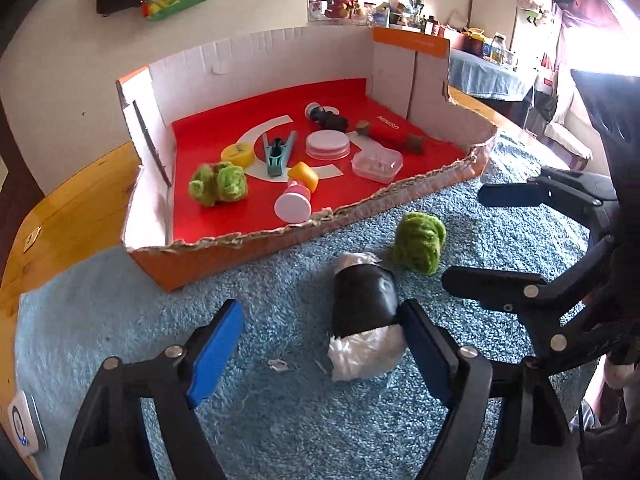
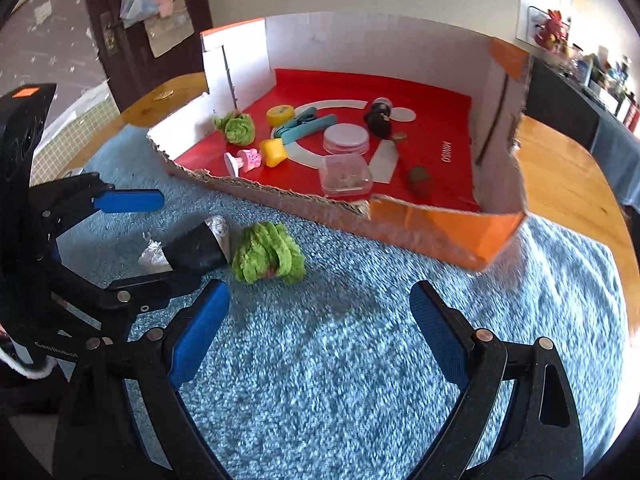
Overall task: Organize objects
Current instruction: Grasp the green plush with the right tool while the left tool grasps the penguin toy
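A black roll with crumpled white plastic at both ends [image 1: 364,304] lies on the blue carpet between the jaws of my left gripper [image 1: 320,344]. It lies close to the right pad [image 1: 424,344] and far from the left one, so the jaws stand open. The right wrist view shows the roll [image 2: 196,248] inside the left gripper [image 2: 176,240] from the side. A green fluffy ball [image 1: 418,240] rests on the carpet just beyond the roll. My right gripper [image 2: 320,320] hangs open above bare carpet, short of the green ball [image 2: 268,252], with nothing in it.
A torn cardboard tray with a red floor [image 1: 280,236] stands behind on the carpet. It holds a second green fluffy ball [image 1: 218,184], yellow caps, a teal clip [image 1: 278,152], a pink toy, a round white case, a clear box [image 1: 376,164] and dark bits. Wooden tabletop [image 2: 568,184] borders the carpet.
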{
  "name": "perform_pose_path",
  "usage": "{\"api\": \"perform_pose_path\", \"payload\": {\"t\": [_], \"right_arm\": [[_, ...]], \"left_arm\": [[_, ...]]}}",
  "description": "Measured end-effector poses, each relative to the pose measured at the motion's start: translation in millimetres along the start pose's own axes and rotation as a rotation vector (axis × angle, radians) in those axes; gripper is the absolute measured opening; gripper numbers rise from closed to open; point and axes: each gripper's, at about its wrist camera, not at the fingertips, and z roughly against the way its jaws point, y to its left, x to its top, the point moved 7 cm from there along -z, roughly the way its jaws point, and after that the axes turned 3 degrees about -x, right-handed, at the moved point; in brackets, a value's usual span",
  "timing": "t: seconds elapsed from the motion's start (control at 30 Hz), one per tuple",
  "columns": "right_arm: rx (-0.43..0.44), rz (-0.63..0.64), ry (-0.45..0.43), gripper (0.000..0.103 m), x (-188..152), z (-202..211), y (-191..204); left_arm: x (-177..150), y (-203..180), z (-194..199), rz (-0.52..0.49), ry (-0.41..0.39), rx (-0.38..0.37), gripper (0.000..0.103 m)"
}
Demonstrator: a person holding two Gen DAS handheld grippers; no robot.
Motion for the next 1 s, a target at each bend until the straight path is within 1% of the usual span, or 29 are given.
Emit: {"api": "perform_pose_path", "payload": {"t": [0.1,0.3,0.37,0.43,0.5,0.6,0.67,0.73,0.87,0.93,1.0], "right_arm": [[0.013,0.017,0.01,0.092,2.9,-3.8,1.6],[0.024,0.071,0.019,0.09,8.1,-8.5,10.3],[0.026,0.09,0.02,0.086,10.2,-10.4,14.5],[0.024,0.106,0.021,0.085,12.0,-13.1,18.0],[0.022,0.119,0.024,0.082,13.1,-15.9,20.6],[0.033,0.128,0.029,0.075,13.5,-19.4,23.2],[0.03,0.13,0.031,0.067,13.5,-20.7,23.0],[0.039,0.127,0.034,0.065,13.2,-21.6,22.6],[0.05,0.13,0.022,0.051,15.3,-20.7,23.2],[0.07,0.128,0.022,0.049,15.9,-21.1,24.9],[0.066,0.134,0.02,0.044,15.9,-21.9,26.5]], "left_arm": [[1.5,2.3,-0.4,-0.007,-0.001,-0.002,0.081],[3.8,14.5,-0.7,-0.006,-0.008,0.026,0.079],[3.6,18.5,-2.0,0.01,-0.003,0.012,0.077],[3.8,19.1,-2.4,0.018,0.0,-0.012,0.073],[4.1,18.6,-2.7,0.017,-0.001,-0.022,0.071],[5.4,17.7,-3.0,0.009,-0.004,-0.03,0.069],[6.0,16.7,-3.8,0.009,-0.002,-0.049,0.063],[6.9,15.0,-4.1,0.014,0.001,-0.075,0.057],[7.9,13.2,-4.1,0.019,-0.006,-0.092,0.051],[8.5,12.5,-4.3,0.024,-0.009,-0.101,0.045],[9.0,11.5,-5.0,0.024,-0.01,-0.104,0.04]]}}
